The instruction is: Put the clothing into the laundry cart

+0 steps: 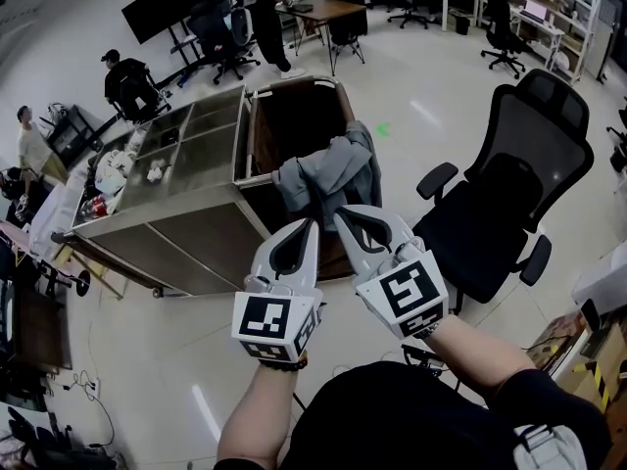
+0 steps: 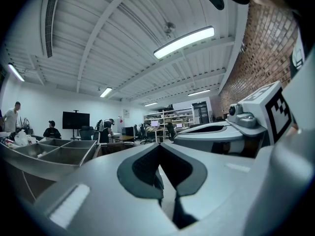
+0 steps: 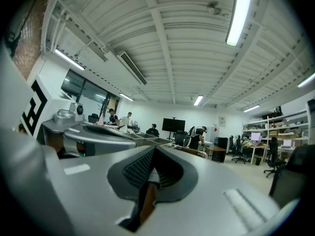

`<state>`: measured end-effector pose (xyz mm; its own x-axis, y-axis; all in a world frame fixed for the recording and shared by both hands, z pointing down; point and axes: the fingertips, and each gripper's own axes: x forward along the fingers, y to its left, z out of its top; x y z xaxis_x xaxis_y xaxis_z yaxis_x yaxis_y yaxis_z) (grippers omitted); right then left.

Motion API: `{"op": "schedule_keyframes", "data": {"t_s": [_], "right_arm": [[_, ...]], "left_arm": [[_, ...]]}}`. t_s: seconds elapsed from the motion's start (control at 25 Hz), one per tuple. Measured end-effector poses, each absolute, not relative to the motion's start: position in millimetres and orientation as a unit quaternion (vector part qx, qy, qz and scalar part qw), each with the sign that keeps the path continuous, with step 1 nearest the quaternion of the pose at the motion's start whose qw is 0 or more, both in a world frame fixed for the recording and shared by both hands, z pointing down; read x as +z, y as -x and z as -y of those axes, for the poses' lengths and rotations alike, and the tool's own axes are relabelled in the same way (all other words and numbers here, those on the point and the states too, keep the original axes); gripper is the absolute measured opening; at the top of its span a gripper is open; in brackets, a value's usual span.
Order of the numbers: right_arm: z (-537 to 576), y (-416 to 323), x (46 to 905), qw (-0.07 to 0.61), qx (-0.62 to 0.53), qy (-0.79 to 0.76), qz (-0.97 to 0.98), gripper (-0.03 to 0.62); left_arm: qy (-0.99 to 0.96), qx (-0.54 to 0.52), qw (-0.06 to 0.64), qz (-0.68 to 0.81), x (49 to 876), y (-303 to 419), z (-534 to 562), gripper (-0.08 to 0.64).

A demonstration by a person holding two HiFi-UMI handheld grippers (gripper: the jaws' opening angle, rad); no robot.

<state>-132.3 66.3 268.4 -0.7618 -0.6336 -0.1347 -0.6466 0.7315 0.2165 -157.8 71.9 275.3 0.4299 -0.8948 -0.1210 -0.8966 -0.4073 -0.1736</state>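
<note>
Grey clothing (image 1: 328,169) draped over the near rim of the laundry cart (image 1: 294,116). Left hand-held gripper (image 1: 312,225) and right hand-held gripper (image 1: 340,215), jaws closed together, tips meeting at the garment's lower edge.

The clothing (image 1: 331,172) is 1 grey-blue garment, crumpled and draped over the near rim of the laundry cart (image 1: 186,218), just right of the centre of the head view. Part of it hangs down the outside at the near right corner, and the rest is bunched on the edge. The laundry cart stands upright at centre left, with steel sides. Its top has open steel compartments on the left and 1 deep brown bin (image 1: 294,116) on the right.
</note>
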Motion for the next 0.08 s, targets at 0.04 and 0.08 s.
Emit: {"op": "schedule_keyframes", "data": {"t_s": [0.04, 0.08], "right_arm": [[-66.5, 132.3, 268.0, 0.026, 0.126, 0.344, -0.930, 0.000], [-66.8, 132.2, 267.6, 0.026, 0.126, 0.345, -0.930, 0.000]], "left_arm": [[0.839, 0.004, 0.106, -0.534, 274.8, 157.9, -72.1, 0.002], [0.839, 0.004, 0.106, -0.534, 274.3, 157.9, -72.3, 0.002]]}}
